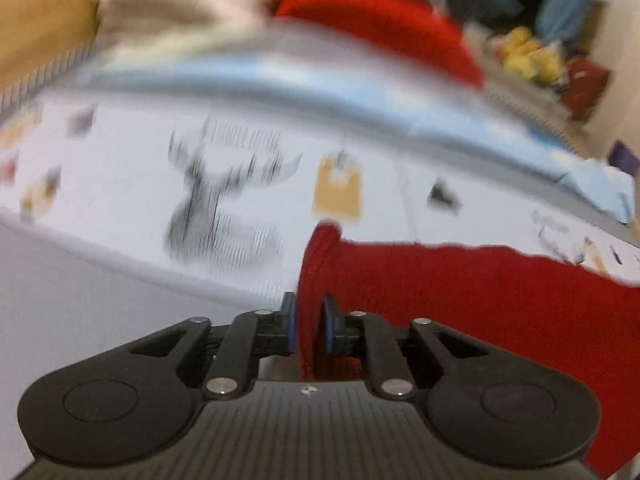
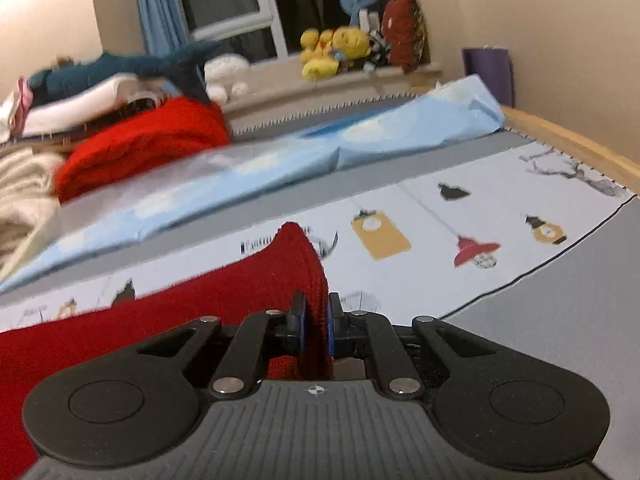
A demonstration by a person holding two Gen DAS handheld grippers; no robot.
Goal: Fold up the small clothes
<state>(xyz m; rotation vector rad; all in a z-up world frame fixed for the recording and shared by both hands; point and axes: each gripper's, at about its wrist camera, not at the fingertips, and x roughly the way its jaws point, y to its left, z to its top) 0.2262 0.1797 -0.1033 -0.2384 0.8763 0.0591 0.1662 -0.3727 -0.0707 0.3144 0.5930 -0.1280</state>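
- A red knit garment [image 1: 480, 300] is pinched by the left gripper [image 1: 308, 326]; the blue pads are narrowed onto a bunched edge of the cloth, so it is gripped, not just touched.
- The same red knit garment [image 2: 180, 312] is clamped by the right gripper [image 2: 316, 326] at another edge, jaws nearly closed on a thick fold that stands up above the fingers.
- From each grip the cloth runs toward the other hand's side; the garment is judged to be held at two ends or corners so it can be lifted and spread or doubled over.
- The garment is held over a printed bedsheet [image 2: 500, 208], grey-bordered with lantern and deer motifs, which serves as the folding surface; whether the lower part of the cloth rests on it cannot be told.
- Beyond the sheet a light blue cover [image 2: 360, 136] is seen lying crumpled, apart from the work.
- A second red knit item [image 2: 140, 148] and cream clothes [image 2: 24, 184] are piled at the far side, probably waiting or already handled; which cannot be told.
- Yellow plush toys [image 2: 336, 50] are set on the window ledge, well apart.
- The left view is heavily blurred, so fine detail there is not readable.
- Step judged: early in the fold, edges secured, cloth not yet laid flat.
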